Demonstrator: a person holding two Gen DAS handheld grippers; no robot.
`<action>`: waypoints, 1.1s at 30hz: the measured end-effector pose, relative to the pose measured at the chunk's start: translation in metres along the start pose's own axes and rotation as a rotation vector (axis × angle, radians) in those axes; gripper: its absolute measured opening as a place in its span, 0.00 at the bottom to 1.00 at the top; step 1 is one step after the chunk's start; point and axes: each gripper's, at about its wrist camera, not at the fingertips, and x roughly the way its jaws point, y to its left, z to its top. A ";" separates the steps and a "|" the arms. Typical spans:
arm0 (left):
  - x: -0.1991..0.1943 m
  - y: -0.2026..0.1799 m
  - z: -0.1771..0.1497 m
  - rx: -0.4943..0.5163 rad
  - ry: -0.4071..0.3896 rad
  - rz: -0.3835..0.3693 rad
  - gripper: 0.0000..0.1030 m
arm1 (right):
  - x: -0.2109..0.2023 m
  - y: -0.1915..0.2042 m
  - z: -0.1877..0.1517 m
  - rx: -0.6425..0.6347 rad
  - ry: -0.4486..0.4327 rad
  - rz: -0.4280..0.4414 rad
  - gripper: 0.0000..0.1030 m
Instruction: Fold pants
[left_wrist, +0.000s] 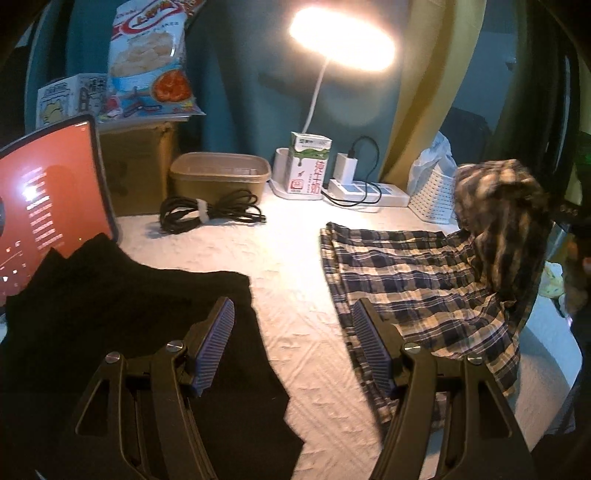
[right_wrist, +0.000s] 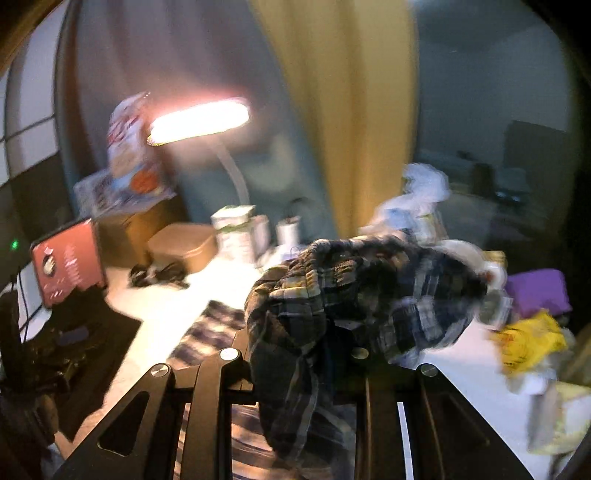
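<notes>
**Plaid pants lifted at one end, a crowded surface all round**

While the right hand-held gripper (right_wrist: 295, 354) carries a bunched end of the plaid pants (left_wrist: 413, 280) up off the surface (left_wrist: 295, 295), the rest of the garment lies spread on the white textured cover, its far hem pointing toward the back of the desk. The jaws stand narrow and are closed on a thick wad of the checked cloth, which drapes over and hides the pads in the right wrist view.

The risk, as I judge it, is in that swinging fold. The raised cloth hangs close to the white perforated basket (left_wrist: 434, 195) and the power strip (left_wrist: 369, 192) with its charger, and a wide sweep could catch one of them or tip the milk carton (left_wrist: 308, 166). The grip is on a bundle, not a clean edge, so a layer could slip out and the fold land crooked.

The left hand-held gripper (left_wrist: 293, 325) hovers low over the bare strip between the black garment (left_wrist: 122, 314) and the pants, tilted downward, its jaws wide with nothing between them. Its right finger sits over the near plaid edge; whether it touches I cannot tell. The right one is pitched down too, well above the surface.
</notes>
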 end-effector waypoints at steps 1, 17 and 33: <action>-0.002 0.003 -0.001 -0.002 0.000 0.004 0.65 | 0.014 0.012 -0.002 -0.011 0.023 0.025 0.24; -0.003 0.013 -0.002 -0.014 0.024 0.022 0.65 | 0.097 0.115 -0.057 -0.163 0.254 0.224 0.57; 0.041 -0.102 0.035 0.242 0.037 -0.201 0.78 | 0.042 -0.008 -0.043 0.023 0.101 0.115 0.87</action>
